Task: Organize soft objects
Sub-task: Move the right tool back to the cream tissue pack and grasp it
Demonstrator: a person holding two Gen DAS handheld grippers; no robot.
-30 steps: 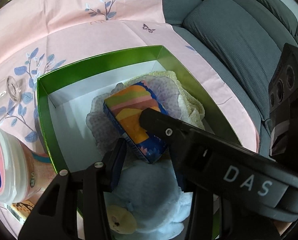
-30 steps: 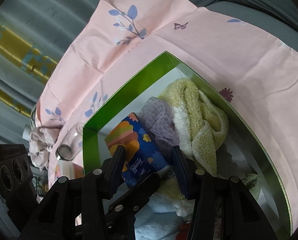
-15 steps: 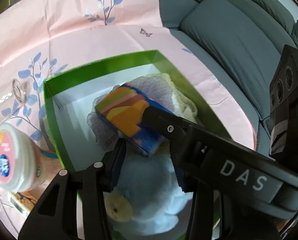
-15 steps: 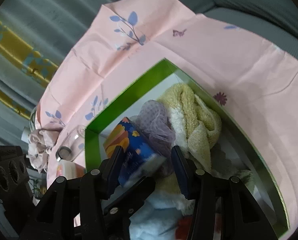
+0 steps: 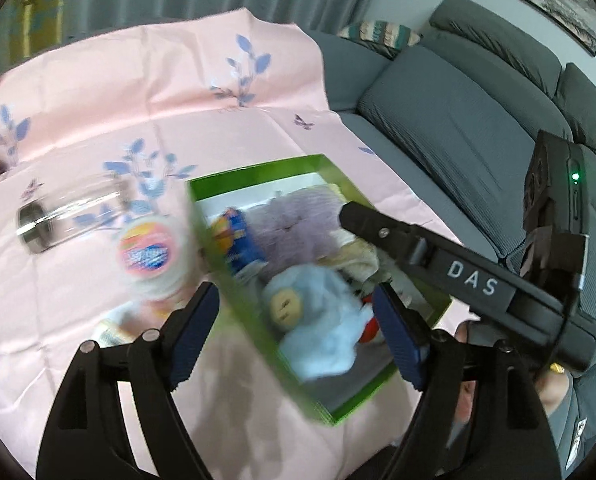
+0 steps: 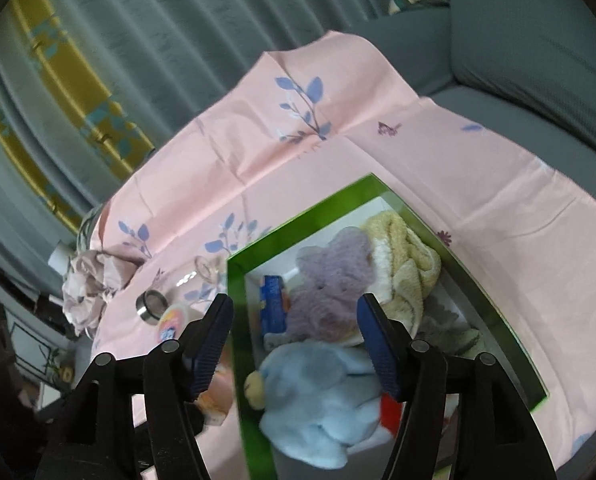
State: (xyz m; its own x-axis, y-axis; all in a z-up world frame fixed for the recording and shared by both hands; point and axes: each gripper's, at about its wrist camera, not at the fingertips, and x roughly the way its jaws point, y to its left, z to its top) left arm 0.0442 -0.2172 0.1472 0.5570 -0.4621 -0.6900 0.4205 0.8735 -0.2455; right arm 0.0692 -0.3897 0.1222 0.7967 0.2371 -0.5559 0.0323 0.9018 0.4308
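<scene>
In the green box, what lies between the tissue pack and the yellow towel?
The purple mesh puff lies between tissue pack and yellow towel, seen in the right wrist view.

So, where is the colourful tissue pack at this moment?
The tissue pack stands inside the green box, against its left wall in the right wrist view, between that wall and the purple mesh sponge, behind the light blue plush toy.
</scene>
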